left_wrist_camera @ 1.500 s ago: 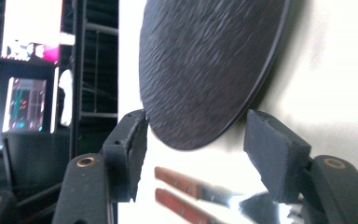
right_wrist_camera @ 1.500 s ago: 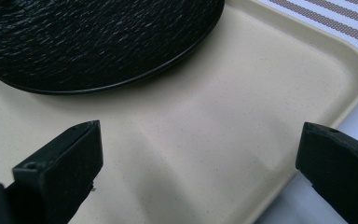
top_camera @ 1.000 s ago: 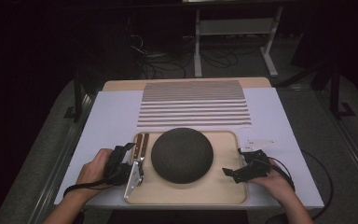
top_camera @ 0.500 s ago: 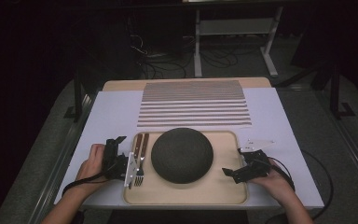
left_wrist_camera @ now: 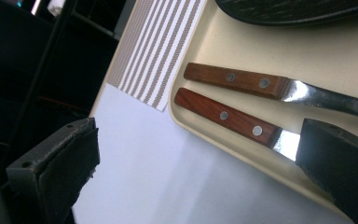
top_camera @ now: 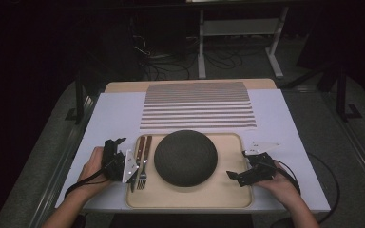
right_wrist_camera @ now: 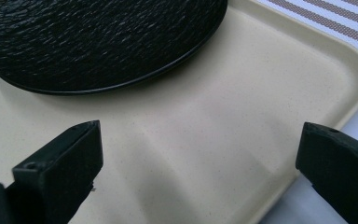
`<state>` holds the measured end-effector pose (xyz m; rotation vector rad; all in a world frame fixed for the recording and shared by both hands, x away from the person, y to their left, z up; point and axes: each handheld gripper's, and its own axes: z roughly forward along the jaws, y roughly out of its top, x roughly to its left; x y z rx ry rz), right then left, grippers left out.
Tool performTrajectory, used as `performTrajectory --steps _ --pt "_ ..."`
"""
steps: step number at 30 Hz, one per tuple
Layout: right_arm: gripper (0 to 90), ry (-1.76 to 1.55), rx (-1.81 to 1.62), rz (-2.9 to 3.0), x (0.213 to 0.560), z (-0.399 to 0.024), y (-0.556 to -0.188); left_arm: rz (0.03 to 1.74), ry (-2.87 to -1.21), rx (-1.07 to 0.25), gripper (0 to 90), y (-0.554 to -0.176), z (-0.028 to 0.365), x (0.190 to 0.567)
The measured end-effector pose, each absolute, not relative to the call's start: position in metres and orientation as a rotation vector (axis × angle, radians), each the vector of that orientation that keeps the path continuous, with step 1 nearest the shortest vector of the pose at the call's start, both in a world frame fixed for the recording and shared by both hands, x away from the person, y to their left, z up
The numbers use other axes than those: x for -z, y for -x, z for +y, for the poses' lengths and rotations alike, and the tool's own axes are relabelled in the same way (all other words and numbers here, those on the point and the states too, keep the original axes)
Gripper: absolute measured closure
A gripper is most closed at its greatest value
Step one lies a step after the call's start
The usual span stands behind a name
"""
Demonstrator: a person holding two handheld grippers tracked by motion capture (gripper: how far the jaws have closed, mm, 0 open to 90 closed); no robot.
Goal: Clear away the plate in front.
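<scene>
At the lower left of the high view, your left gripper (top_camera: 123,164) has just been opening and now gapes with nothing between its jaws, beside the knife (top_camera: 138,154) and fork (top_camera: 144,161) lying together on the tray (top_camera: 228,197). The cutlery looks placed. Your right gripper (top_camera: 240,176) also stands apart at the tray's right edge. The dark plate (top_camera: 185,156) fills the middle, near both.

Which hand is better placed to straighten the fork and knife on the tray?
Left. Its tongs stand open right beside the fork and knife; the right tongs sit across the black plate.
</scene>
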<state>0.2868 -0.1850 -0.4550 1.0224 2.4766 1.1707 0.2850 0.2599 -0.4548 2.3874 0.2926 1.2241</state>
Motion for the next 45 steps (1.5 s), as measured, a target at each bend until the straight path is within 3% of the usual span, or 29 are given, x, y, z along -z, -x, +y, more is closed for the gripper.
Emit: performTrajectory --steps 21,45 --pt "0.4 -1.011 -1.170 2.477 0.454 -0.185 -0.286 0.579 -2.306 -0.914 0.0 -0.297 0.270 0.450" --pt "0.4 -1.008 -1.175 2.482 0.454 -0.183 -0.286 0.853 -2.090 -0.546 0.0 -0.311 0.291 0.442"
